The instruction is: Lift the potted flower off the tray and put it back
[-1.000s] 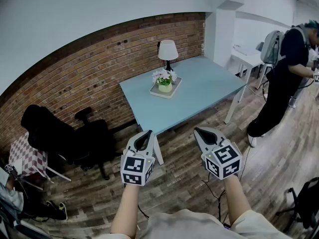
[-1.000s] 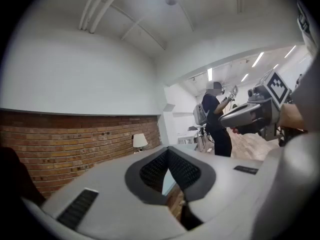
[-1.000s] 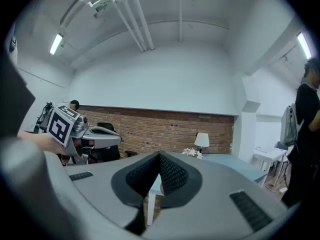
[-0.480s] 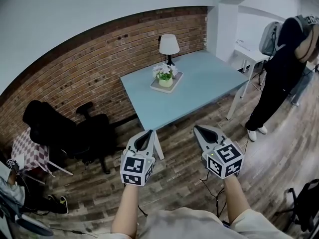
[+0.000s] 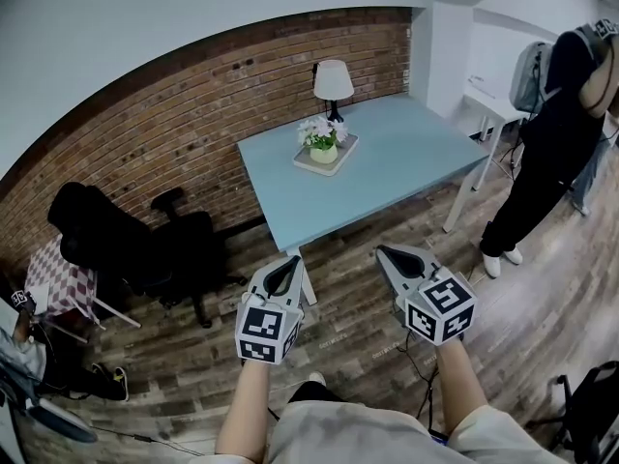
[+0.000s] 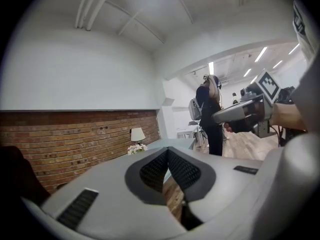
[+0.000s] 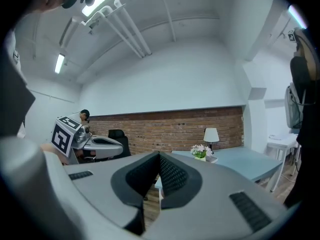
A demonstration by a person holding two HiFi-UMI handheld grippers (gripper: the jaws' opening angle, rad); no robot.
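Table's [image 5: 392, 172] potted flower [image 5: 321, 137] sits beyond left tongs [image 5: 289, 259], right tongs [image 5: 381, 250] (closed).

Potted flower [image 5: 323, 143] upright in tray [image 5: 338, 160], on table.

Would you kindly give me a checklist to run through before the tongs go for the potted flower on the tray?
1. The potted flower stands upright on the tray: ok.
2. The tray lies flat on the table: ok.
3. The left tongs are open for a grasp: not ok, shut and empty.
4. The right tongs are open: not ok, shut and empty.
5. Both are at the table: not ok, they hang over the floor, short of its edge.
6. Gap between the lamp and the potted flower: cannot tell.
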